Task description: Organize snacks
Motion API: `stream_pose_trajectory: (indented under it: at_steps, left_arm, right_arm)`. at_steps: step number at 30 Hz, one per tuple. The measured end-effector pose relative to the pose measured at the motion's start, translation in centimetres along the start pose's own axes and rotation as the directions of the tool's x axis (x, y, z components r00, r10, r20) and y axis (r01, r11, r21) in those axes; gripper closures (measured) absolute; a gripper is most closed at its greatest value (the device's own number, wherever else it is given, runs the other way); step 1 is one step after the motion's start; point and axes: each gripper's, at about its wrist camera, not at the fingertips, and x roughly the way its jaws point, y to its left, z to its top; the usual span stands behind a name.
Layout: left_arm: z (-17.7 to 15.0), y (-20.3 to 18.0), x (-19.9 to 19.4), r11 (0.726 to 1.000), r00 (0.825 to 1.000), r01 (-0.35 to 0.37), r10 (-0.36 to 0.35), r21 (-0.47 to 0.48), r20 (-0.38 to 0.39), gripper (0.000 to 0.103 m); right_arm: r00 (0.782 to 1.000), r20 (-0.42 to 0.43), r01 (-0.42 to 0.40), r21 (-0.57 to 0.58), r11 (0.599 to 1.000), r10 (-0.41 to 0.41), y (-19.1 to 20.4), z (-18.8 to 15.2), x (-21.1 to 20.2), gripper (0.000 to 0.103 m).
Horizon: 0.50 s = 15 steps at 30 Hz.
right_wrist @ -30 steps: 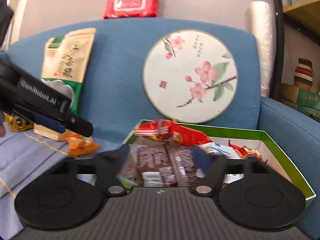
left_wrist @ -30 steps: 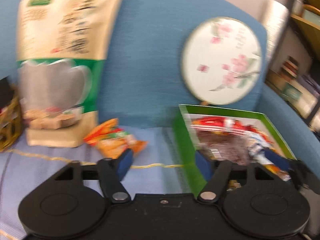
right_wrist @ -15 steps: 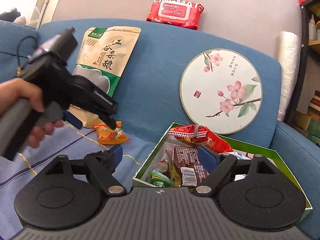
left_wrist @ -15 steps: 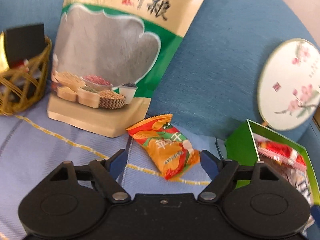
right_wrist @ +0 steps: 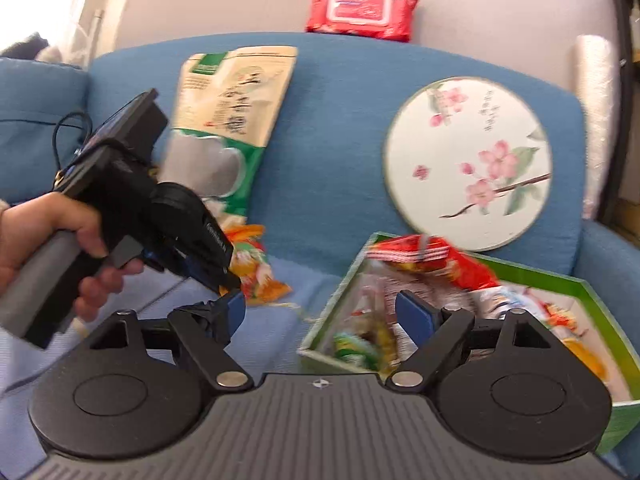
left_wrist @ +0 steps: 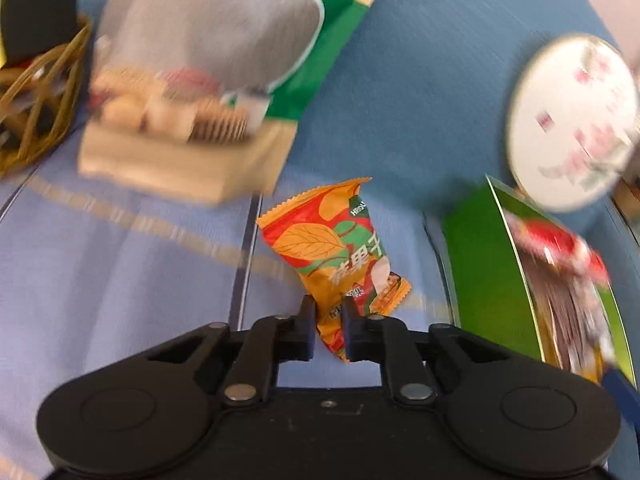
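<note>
My left gripper (left_wrist: 327,312) is shut on the near end of an orange snack packet (left_wrist: 332,252), which stands tilted above the light-blue blanket. The packet also shows in the right wrist view (right_wrist: 256,268), held by the left gripper (right_wrist: 224,280) in a hand. A green cardboard box (left_wrist: 484,276) full of snack packets sits to the right; it shows in the right wrist view (right_wrist: 592,292) too. My right gripper (right_wrist: 320,312) is open and empty, hovering over the box's near left corner.
A big beige-and-green grain pouch (right_wrist: 232,120) leans on the blue sofa back (right_wrist: 340,140). A round flowered fan (right_wrist: 468,160) leans behind the box. A woven basket (left_wrist: 36,112) stands far left. A red wipes pack (right_wrist: 360,12) lies on the sofa top.
My left gripper moved in on the orange packet and shut on its near end, lifting it. The right gripper drew back a little and stayed open.
</note>
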Motion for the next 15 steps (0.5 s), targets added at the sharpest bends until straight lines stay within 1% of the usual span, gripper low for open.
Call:
stream_pose_trajectory:
  at_steps: [2,5,6,7,8,9,10,11,13,15]
  left_arm:
    - [-1.7,0.3,-1.7,0.999,1.000,0.018,-0.017,0.032,-0.024,0.103]
    - [-4.2,0.9,-4.1,0.998,0.995,0.057,-0.054,0.037,-0.081,0.103]
    - [-5.1,1.1,-5.1,0.997,0.994,0.067,-0.064,0.031,-0.092,0.092]
    - [-5.8,1.2,-5.9,0.997,0.993,0.073,-0.070,0.028,-0.090,0.065]
    - [-6.2,1.1,-6.5,0.997,0.994,0.072,-0.069,0.031,-0.088,0.048]
    - [-6.6,1.2,-7.3,0.997,0.995,0.068,-0.064,0.042,-0.080,0.024]
    - [-6.8,1.3,-8.1,0.997,0.997,0.057,-0.053,0.058,-0.063,0.014]
    - [-7.0,1.0,-8.7,0.996,0.998,0.043,-0.039,0.080,-0.044,0.012]
    - [-6.6,1.0,-9.5,0.992,1.000,0.016,-0.015,0.127,-0.007,0.003]
    - [-5.2,0.8,-9.4,0.992,0.999,-0.001,-0.004,0.127,0.036,0.000]
  right_arm:
    - [0.999,-0.005,-0.036,0.008,0.999,0.036,0.5,0.0,-0.1,0.000]
    - [0.996,-0.029,-0.086,0.014,0.996,0.086,1.3,0.0,-0.3,0.000]
    - [0.993,-0.038,-0.108,0.017,0.994,0.108,1.5,-0.1,-0.3,0.000]
    - [0.991,-0.045,-0.127,0.020,0.992,0.128,1.8,-0.1,-0.4,0.000]
    - [0.988,-0.053,-0.147,0.023,0.989,0.148,2.1,-0.1,-0.4,0.000]
    - [0.984,-0.063,-0.167,0.028,0.986,0.169,2.5,-0.1,-0.4,0.000]
    - [0.980,-0.071,-0.185,0.037,0.982,0.187,2.7,-0.2,-0.3,0.000]
    - [0.974,-0.083,-0.206,0.053,0.977,0.210,2.9,-0.3,-0.3,0.000]
    - [0.955,-0.118,-0.259,0.113,0.959,0.272,3.2,-0.4,0.3,0.000]
    - [0.932,-0.146,-0.301,0.198,0.933,0.332,3.3,-0.7,0.8,0.000]
